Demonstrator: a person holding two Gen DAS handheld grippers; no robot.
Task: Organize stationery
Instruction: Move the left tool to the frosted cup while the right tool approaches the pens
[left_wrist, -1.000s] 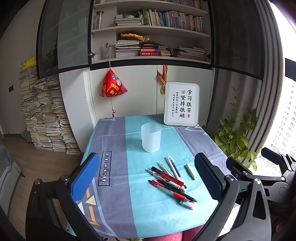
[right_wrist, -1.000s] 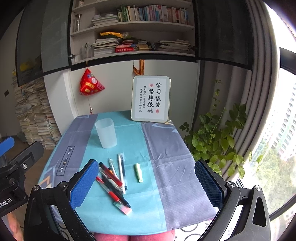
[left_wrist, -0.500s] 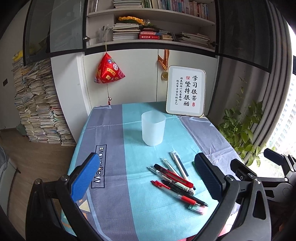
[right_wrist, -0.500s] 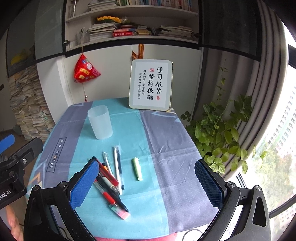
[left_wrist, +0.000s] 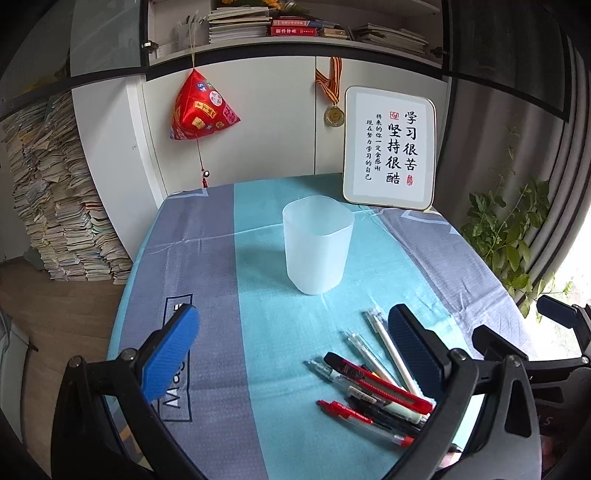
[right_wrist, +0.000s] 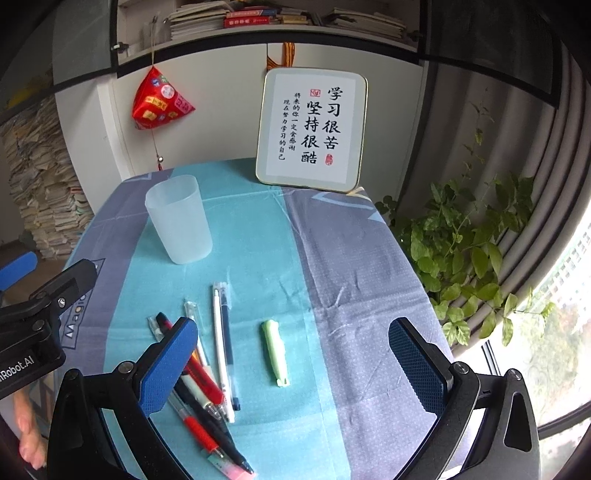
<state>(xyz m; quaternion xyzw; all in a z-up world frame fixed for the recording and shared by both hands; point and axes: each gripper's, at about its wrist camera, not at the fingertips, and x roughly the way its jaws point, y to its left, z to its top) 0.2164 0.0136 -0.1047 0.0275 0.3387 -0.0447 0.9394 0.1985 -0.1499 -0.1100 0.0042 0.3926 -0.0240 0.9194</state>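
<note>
A frosted plastic cup (left_wrist: 317, 244) stands upright and empty mid-table; it also shows in the right wrist view (right_wrist: 179, 219). Several pens (left_wrist: 373, 387) lie in a loose pile in front of it, among them a red utility knife (left_wrist: 380, 382) and a white pen (right_wrist: 221, 347). A light green highlighter (right_wrist: 275, 352) lies alone to their right. My left gripper (left_wrist: 291, 354) is open and empty, above the table short of the cup. My right gripper (right_wrist: 291, 365) is open and empty, hovering over the highlighter and pens.
A framed calligraphy sign (right_wrist: 312, 129) leans at the table's back edge. A white cabinet with a hanging red pouch (left_wrist: 201, 109) stands behind. Stacks of papers (left_wrist: 55, 206) sit on the floor at left, a green plant (right_wrist: 476, 236) at right. The tablecloth (right_wrist: 351, 266) drops off at all sides.
Both grippers have moved forward and lower toward the table; the cup and pens now look larger and closer. Nothing on the table has moved.
</note>
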